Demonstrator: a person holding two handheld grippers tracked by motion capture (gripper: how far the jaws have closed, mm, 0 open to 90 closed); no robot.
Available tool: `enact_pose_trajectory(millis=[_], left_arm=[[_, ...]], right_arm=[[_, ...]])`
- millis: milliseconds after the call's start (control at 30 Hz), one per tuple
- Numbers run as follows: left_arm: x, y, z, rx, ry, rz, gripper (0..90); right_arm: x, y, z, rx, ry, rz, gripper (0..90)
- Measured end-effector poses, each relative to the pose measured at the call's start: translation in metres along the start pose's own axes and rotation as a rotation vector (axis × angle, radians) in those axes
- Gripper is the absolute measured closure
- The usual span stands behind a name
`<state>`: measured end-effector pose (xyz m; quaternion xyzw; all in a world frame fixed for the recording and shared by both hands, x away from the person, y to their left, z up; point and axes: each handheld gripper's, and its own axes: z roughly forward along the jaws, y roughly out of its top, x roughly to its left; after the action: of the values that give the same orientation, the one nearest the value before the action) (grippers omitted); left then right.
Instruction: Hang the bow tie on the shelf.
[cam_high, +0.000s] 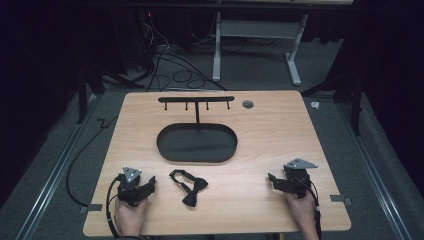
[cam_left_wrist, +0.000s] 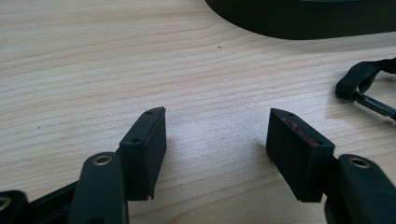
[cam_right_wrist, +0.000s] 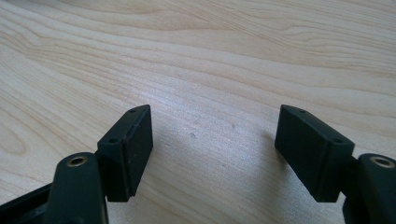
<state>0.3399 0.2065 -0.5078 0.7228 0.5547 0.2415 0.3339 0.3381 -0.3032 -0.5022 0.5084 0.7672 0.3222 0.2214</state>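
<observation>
Right now, before you move, read these lines.

Left tongs: your left gripper (cam_high: 148, 186) rests at the near-left of the pale wooden table (cam_high: 280, 130) with its jaws spread wide, nothing between them but bare wood grain, as the left gripper view (cam_left_wrist: 217, 135) shows.

Right tongs: your right gripper (cam_high: 272, 181) sits at the near-right, jaws likewise spread and empty over bare tabletop (cam_right_wrist: 215, 135).

Thing to handle: the black fabric bow tie with its thin looped neck strap (cam_high: 189, 187) lies flat on the table, just beside your left gripper and well apart from the right one. In the left gripper view the strap end (cam_left_wrist: 362, 81) shows at the right edge.

Likely goal: judging by the layout, the tie belongs on the black metal stand with a row of small hooks (cam_high: 196, 101), which rises from the black oval tray (cam_high: 165, 142) beyond the tie.

Risk, thin pinch: the strap is slim and lies flush on the wood, so your jaws may scrape the surface and close on nothing if you come in too flat.

Risk, dangling load: if you grab the bow alone, the loose strap will likely swing and snag on the tray rim or a neighbouring hook.

Risk, small hooks: the pegs look short, so a loop not held open by both grippers could slide off.

Risk, tipping: I cannot tell how firmly the stand is fixed; pulling sideways on it may rock it.
</observation>
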Motion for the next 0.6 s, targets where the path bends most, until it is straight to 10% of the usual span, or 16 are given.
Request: enact_pose_trajectory(millis=[600], left_arm=[[-0.0001, 0.0001, 0.0001, 0.001, -0.001, 0.001, 37.9]], right_arm=[[-0.0003, -0.0001, 0.0, -0.002, 0.003, 0.002, 29.0]])
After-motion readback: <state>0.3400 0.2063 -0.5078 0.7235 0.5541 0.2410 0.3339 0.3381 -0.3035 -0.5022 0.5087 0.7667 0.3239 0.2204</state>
